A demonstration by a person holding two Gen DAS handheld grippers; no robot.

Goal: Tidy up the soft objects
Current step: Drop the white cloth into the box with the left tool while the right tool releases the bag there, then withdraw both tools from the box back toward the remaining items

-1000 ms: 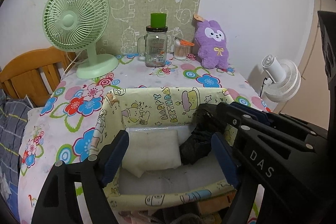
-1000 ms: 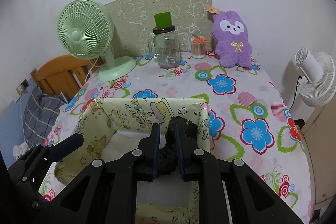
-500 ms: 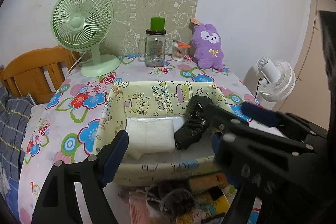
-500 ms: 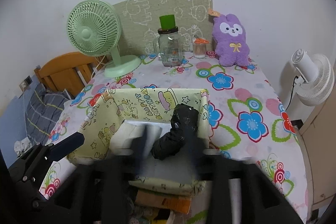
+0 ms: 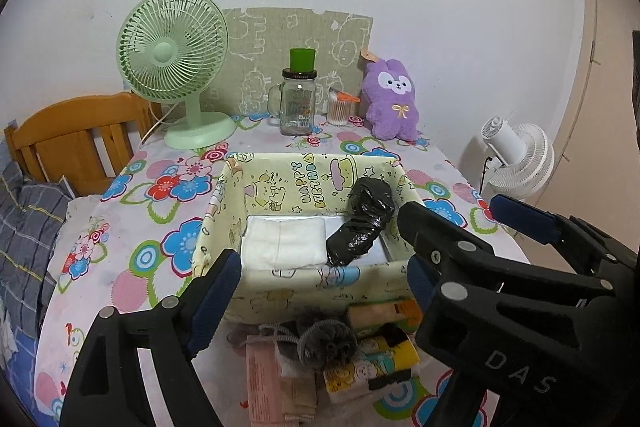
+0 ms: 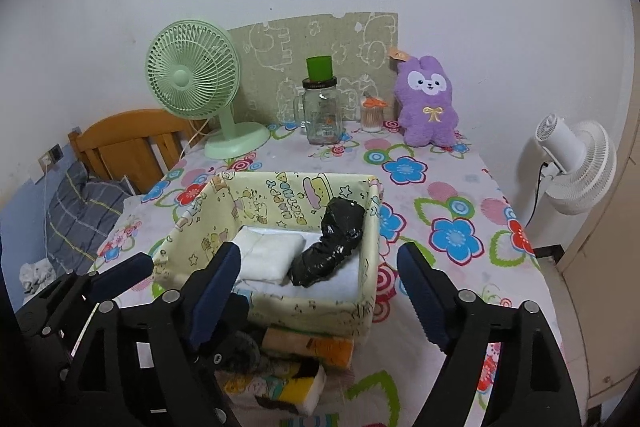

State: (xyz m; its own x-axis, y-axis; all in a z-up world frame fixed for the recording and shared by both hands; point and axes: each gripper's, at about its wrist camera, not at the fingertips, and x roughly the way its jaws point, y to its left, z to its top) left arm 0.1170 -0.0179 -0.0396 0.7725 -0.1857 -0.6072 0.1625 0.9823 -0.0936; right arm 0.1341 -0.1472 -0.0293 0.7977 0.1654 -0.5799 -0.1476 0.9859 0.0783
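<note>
A yellow cartoon-print fabric box (image 5: 304,291) (image 6: 308,311) stands on the flowered tablecloth. Inside lie a folded white cloth (image 5: 284,241) (image 6: 268,255) and a black crumpled bundle (image 5: 362,223) (image 6: 332,243) leaning on the right wall. My left gripper (image 5: 320,263) hangs in front of the box, jaws opening, nothing between them. My right gripper (image 6: 316,251) (image 5: 450,209) is beside it on the right, jaws also opening wide and empty, clear of the bundle. One of the left gripper's fingers (image 6: 124,269) shows at the lower left.
In front of the box is a pile: a grey fuzzy ball (image 5: 326,343), printed packets (image 5: 376,359), a pink cloth (image 5: 264,383). At the back stand a green fan (image 5: 172,67), a glass jar (image 5: 298,107) and a purple plush (image 5: 394,103). A white fan (image 6: 576,163) is off the right edge.
The right gripper went from shut on the black bundle to open, leaving it in the box. Both grippers drew back from the box, bringing the pile in front into view.
</note>
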